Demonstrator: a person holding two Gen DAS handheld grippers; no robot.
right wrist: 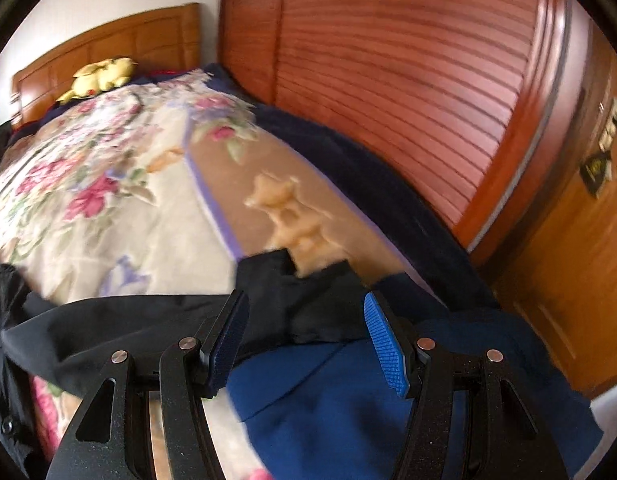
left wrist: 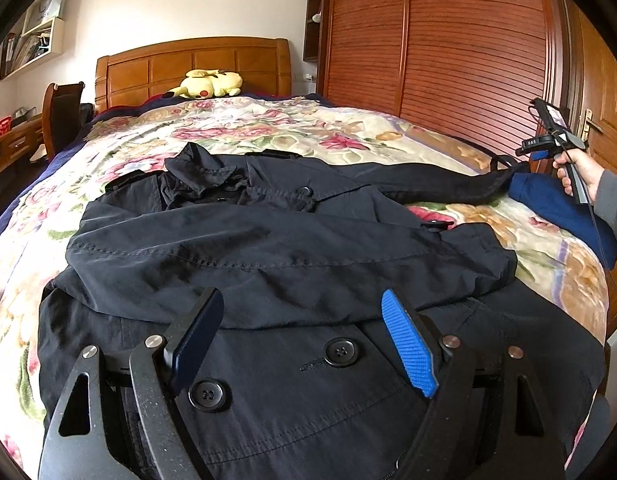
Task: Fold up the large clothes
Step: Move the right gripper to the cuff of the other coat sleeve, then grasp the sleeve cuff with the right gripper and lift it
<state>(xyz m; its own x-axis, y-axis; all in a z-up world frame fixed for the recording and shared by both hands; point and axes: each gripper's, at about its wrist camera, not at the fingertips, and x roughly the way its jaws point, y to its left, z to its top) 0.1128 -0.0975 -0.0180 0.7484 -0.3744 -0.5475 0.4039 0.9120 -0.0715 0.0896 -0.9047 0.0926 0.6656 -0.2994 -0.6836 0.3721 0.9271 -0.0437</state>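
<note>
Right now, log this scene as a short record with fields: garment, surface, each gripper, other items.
garment: dark coat spread on the bed, one sleeve stretched out to the side
surface: floral bedspread
left gripper: open, over the coat's buttoned front, holding nothing
right gripper: open, at the sleeve cuff, not clamped
other items: blue cloth; yellow plush toy
</note>
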